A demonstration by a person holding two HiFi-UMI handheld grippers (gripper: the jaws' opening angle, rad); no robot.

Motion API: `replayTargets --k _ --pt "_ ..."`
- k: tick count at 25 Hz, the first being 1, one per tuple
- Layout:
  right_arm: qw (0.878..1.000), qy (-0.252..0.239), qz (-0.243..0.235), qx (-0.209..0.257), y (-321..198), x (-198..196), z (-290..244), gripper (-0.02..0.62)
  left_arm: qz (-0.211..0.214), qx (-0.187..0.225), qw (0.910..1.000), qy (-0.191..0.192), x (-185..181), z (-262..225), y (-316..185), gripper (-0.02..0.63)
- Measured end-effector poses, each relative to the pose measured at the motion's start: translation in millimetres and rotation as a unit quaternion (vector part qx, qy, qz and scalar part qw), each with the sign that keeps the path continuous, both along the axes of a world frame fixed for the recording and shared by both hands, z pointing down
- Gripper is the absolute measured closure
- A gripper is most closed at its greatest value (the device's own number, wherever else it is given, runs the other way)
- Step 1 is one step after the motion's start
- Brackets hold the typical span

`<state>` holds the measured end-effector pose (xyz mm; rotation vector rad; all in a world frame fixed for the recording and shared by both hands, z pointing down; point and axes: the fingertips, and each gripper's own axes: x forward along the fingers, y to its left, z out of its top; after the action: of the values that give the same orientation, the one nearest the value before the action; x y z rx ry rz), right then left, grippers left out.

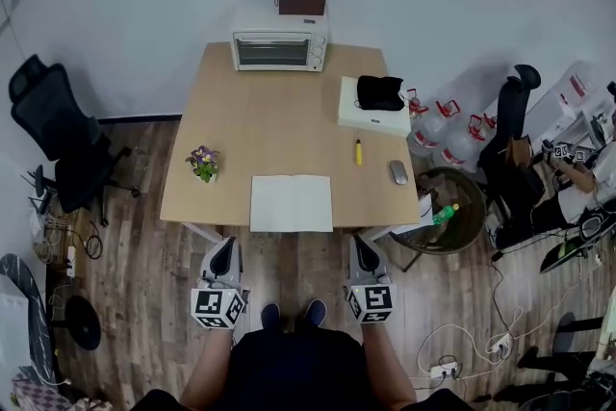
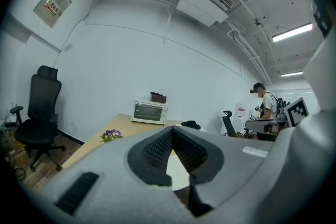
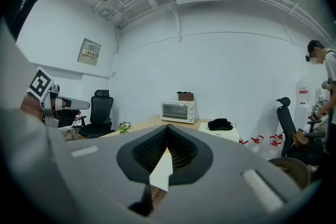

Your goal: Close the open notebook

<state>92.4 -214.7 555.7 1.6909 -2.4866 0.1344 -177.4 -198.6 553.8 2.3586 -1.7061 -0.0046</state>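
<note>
The open notebook lies flat with blank white pages at the near edge of the wooden table. My left gripper hovers just short of the table edge, off the notebook's left corner, and my right gripper does the same off its right corner. Neither touches the notebook. In the left gripper view the left gripper has its jaws together with nothing in them, and the white page shows below the tips. The right gripper is likewise shut and empty, with the page beneath.
A toaster oven stands at the table's far edge. On the right are a white box with a black item on it, a yellow marker and a mouse. A small flower pot sits left. An office chair stands left.
</note>
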Motion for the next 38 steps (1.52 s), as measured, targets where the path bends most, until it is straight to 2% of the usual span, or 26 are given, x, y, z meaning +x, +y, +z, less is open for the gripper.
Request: replayTargets --k 6,11,15,21,24,26,29,30,32,34,38 --pt "1.000 -0.002 -0.007 -0.009 -6 1 9 0.589 -0.007 -0.023 0.9996 0.017 1 16 -3 0.609" --pt "1.000 -0.003 -0.013 -0.013 -10 2 12 0.589 -0.015 -0.070 0.9925 0.099 -2 47 -10 0.609" --pt "1.000 -0.002 -0.015 -0.014 -16 2 13 0.589 -0.020 -0.098 0.9861 0.133 -4 68 -18 0.609" --pt "1.000 -0.001 -0.021 -0.019 -23 0 17 0.589 -0.045 -0.140 0.9792 0.139 -14 117 -34 0.607" --pt "0.999 0.001 -0.024 -0.022 -26 -3 20 0.589 -0.047 -0.184 0.9737 0.126 -16 154 -37 0.607" --pt "0.999 0.003 -0.027 -0.026 -27 -6 23 0.589 -0.045 -0.215 0.9656 0.139 -16 180 -38 0.607" --pt "0.999 0.004 -0.031 -0.032 -27 -10 28 0.589 -0.035 -0.245 0.9508 0.186 -13 211 -42 0.605" --pt "0.999 0.005 -0.031 -0.034 -26 -11 29 0.589 -0.029 -0.254 0.9449 0.204 -10 221 -44 0.567" --pt "0.999 0.006 -0.033 -0.039 -26 -11 34 0.589 -0.025 -0.271 0.9289 0.251 -6 241 -48 0.504" --pt "0.998 0.008 -0.035 -0.045 -26 -12 38 0.589 -0.040 -0.290 0.9101 0.294 -8 260 -53 0.497" --pt "0.998 0.010 -0.031 -0.053 -25 -11 44 0.589 -0.065 -0.296 0.8820 0.361 -18 283 -62 0.478"
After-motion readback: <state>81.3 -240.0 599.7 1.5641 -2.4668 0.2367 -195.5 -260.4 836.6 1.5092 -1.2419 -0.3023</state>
